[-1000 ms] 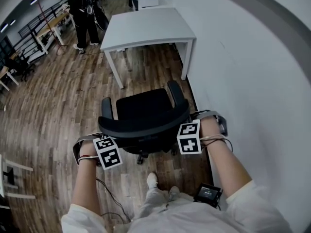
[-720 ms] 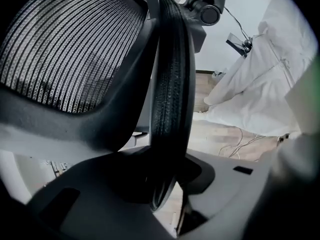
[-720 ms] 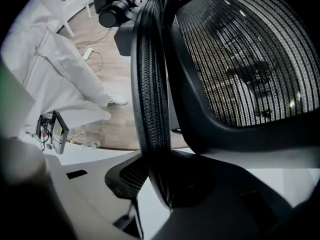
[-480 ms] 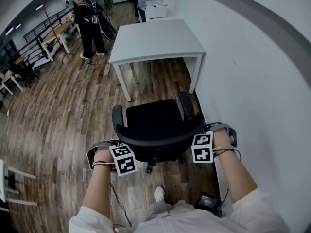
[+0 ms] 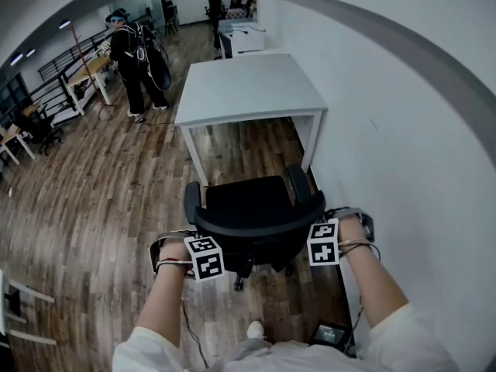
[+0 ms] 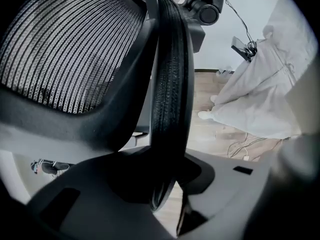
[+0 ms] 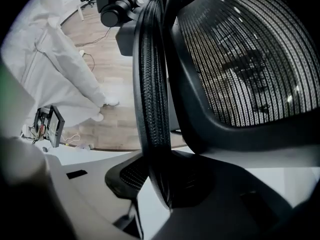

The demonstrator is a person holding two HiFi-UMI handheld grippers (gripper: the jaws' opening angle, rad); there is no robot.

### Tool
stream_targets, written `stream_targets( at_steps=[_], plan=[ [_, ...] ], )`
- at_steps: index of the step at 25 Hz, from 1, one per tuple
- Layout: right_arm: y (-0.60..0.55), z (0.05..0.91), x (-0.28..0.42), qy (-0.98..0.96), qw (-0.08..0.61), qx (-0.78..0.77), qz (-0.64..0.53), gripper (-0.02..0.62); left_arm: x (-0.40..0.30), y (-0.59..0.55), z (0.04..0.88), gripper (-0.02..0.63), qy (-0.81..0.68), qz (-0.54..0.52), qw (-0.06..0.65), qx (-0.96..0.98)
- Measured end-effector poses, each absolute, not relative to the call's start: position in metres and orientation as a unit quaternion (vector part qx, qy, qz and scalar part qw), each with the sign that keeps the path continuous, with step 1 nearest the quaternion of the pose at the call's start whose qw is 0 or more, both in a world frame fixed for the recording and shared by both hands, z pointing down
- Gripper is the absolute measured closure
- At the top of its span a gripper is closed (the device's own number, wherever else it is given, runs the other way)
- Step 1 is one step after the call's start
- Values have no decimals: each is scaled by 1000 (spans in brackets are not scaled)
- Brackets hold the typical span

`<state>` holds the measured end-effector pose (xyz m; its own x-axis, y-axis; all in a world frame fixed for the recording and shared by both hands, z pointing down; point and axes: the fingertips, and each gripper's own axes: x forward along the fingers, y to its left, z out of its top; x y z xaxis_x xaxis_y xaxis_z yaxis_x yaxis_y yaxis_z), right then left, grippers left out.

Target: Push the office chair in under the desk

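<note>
left gripper: aimed steeply down, clamped on office chair backrest rim
right gripper: same, rim's other end
office chair: just short of desk near edge

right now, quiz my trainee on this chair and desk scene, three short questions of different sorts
1. True or false: the chair is tucked fully under the desk.
2. What do the left gripper and right gripper clamp? A an armrest, B the chair's back rim, C a desk leg.
3. Fill in: in the head view, the wall stands to the chair's ___.
Key: 1 false; 2 B; 3 right.
</note>
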<state>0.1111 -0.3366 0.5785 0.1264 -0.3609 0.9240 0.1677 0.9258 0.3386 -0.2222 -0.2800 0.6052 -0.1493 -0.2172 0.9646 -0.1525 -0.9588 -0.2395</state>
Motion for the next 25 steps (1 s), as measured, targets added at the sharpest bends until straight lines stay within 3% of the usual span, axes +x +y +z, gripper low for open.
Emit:
stream_targets(
  at_steps=[25],
  plan=[
    [-442,578,126,-632,749,89,-178,468,-210,-402,606,495,130,-743,43,-655]
  ],
)
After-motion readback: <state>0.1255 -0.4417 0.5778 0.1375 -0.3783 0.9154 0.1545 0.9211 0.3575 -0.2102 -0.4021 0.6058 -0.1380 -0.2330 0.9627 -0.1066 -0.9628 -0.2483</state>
